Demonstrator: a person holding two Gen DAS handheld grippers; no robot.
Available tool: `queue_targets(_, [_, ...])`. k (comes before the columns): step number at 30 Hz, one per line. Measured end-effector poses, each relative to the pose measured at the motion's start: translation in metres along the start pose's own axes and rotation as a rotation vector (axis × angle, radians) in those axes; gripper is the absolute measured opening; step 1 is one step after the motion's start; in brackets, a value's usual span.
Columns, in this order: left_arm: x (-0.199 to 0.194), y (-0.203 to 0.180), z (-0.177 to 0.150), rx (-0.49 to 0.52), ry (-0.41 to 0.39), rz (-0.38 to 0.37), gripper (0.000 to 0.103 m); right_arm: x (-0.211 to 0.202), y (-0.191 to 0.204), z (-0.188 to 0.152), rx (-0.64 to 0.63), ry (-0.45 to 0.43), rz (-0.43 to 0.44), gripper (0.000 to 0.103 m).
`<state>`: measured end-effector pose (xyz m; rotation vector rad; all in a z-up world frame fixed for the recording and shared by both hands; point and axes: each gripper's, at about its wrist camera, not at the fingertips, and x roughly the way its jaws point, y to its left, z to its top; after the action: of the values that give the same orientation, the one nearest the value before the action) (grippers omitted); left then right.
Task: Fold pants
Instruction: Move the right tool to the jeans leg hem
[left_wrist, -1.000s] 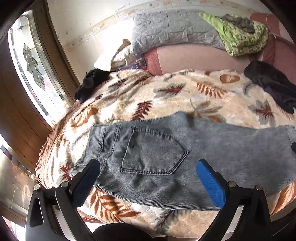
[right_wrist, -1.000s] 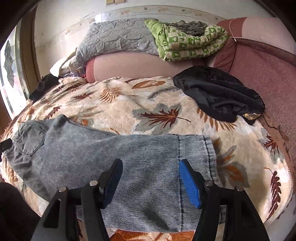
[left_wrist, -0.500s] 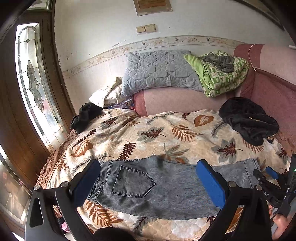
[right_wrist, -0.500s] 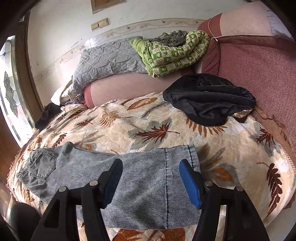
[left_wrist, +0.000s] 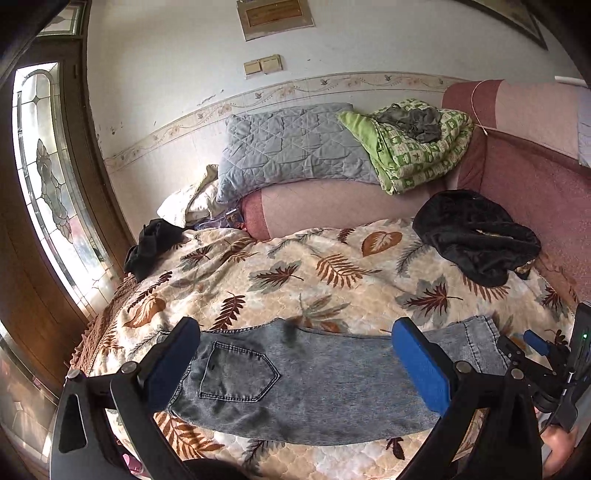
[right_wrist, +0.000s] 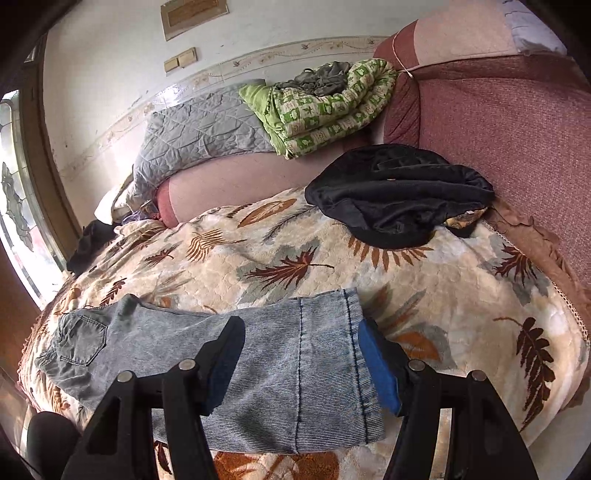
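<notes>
**A:** Left wrist view: my left gripper (left_wrist: 295, 363) is spread wide, nothing between the pads. Blue fingers (left_wrist: 421, 365) frame the jeans (left_wrist: 314, 387) but hang above them, no contact that I can see.

**B:** Where are the jeans?

**A:** Flat on the leaf-print blanket (left_wrist: 332, 269), along the near edge of the bed, 6 o'clock in frame. Folded lengthwise, back pocket (left_wrist: 236, 373) up, waist end toward 8 o'clock, leg hems toward 3 o'clock.

**B:** Right side?

**A:** My right gripper (right_wrist: 299, 354) is also apart, roughly mid-range, empty. Hem end of the jeans (right_wrist: 295, 369) sits in the gap in the right wrist view; the right pad overlaps the hem edge in frame, cannot tell if it touches. From the left camera, the right gripper (left_wrist: 532, 343) shows at 4 o'clock just past the hem, with a bit of my hand (left_wrist: 557, 448) under it.

**B:** Anything else on the bed?

**A:** Black garment (right_wrist: 399, 192) at 1 o'clock, well apart from the jeans. Grey quilt (right_wrist: 199, 133) and green blanket (right_wrist: 325, 107) stacked on the pink bolster (right_wrist: 229, 184) at 12. Small dark bundle (left_wrist: 151, 243) at 10 o'clock by the window (left_wrist: 48, 184).
</notes>
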<state>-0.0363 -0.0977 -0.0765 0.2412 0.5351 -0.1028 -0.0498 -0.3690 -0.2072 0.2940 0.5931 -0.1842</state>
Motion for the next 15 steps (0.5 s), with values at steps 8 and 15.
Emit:
queue_targets(8, [0.026, -0.014, -0.012, 0.03, 0.091, -0.036, 0.103, 0.003, -0.014, 0.002, 0.057, 0.022, -0.002, 0.067])
queue_targets(15, [0.075, -0.028, -0.053, 0.077, 0.241, -0.022, 0.103, 0.013, -0.047, 0.001, 0.216, 0.084, 0.038, 0.067])
